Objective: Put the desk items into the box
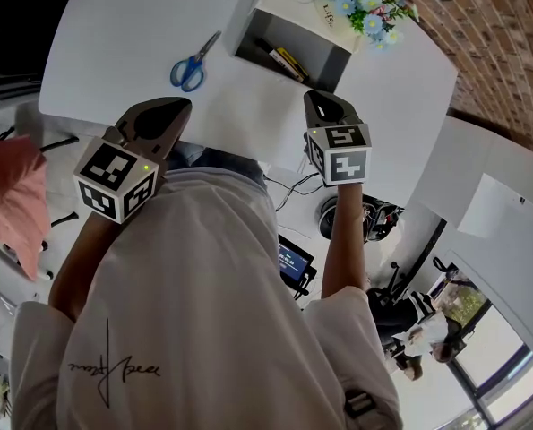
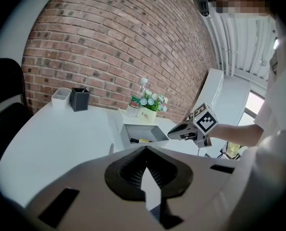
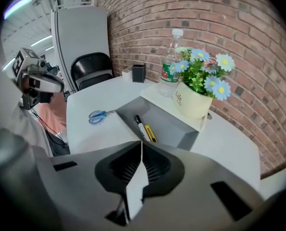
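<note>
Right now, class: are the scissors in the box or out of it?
Out: the scissors lie on the table beside the box.

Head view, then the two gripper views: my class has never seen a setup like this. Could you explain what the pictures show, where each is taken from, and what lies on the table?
There is no robot here. A person holds a two-jaw tool in each hand. The head view looks steeply down from the person's head at the left tool and the right tool. The cubes with square markers are part of the tools. Each gripper view comes from a camera riding on one tool and looks along its jaws. Both tools are shut and hold nothing. On the white table, blue scissors lie beside an open box. The box holds a black marker and a yellow item. A flower pot and a bottle stand at its far side.
</note>
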A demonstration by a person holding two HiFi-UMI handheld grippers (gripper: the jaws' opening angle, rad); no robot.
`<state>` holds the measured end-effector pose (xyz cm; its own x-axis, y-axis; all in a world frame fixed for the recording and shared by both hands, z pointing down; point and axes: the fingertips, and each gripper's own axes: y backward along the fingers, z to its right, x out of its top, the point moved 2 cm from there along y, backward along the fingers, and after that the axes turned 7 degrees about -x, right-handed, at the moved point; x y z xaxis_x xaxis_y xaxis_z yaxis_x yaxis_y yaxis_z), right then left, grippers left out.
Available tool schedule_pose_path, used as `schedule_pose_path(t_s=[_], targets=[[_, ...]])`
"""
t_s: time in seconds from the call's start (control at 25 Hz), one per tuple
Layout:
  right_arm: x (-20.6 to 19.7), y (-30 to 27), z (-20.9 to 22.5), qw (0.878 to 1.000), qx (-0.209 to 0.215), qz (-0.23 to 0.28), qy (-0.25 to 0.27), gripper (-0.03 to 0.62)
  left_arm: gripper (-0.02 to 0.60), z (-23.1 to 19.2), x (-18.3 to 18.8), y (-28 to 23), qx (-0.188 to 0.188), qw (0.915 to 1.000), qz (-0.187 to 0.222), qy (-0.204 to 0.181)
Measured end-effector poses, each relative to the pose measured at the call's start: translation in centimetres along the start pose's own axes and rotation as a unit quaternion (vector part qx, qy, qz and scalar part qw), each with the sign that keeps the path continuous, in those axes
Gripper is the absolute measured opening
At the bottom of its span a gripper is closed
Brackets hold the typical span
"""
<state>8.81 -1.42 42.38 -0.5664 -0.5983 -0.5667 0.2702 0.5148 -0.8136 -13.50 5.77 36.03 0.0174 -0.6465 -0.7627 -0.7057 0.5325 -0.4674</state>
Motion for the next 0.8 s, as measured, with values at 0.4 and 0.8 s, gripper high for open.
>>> schedule_pose_path(t_s=[0.4, 0.8], targets=[[-0.7, 1.7, -1.9, 0.999, 0.001, 0.015, -0.031, 0.028, 0.003, 0.3, 0.8, -1.0, -0.017, 0.9998, 0.003, -0.007], [-1.3, 2.8, -3.2, 0.998, 0.005, 0.023, -0.057, 0.028, 0.003, 0.5, 1.3, -1.5, -0.021, 0.9998, 0.002, -0.007]])
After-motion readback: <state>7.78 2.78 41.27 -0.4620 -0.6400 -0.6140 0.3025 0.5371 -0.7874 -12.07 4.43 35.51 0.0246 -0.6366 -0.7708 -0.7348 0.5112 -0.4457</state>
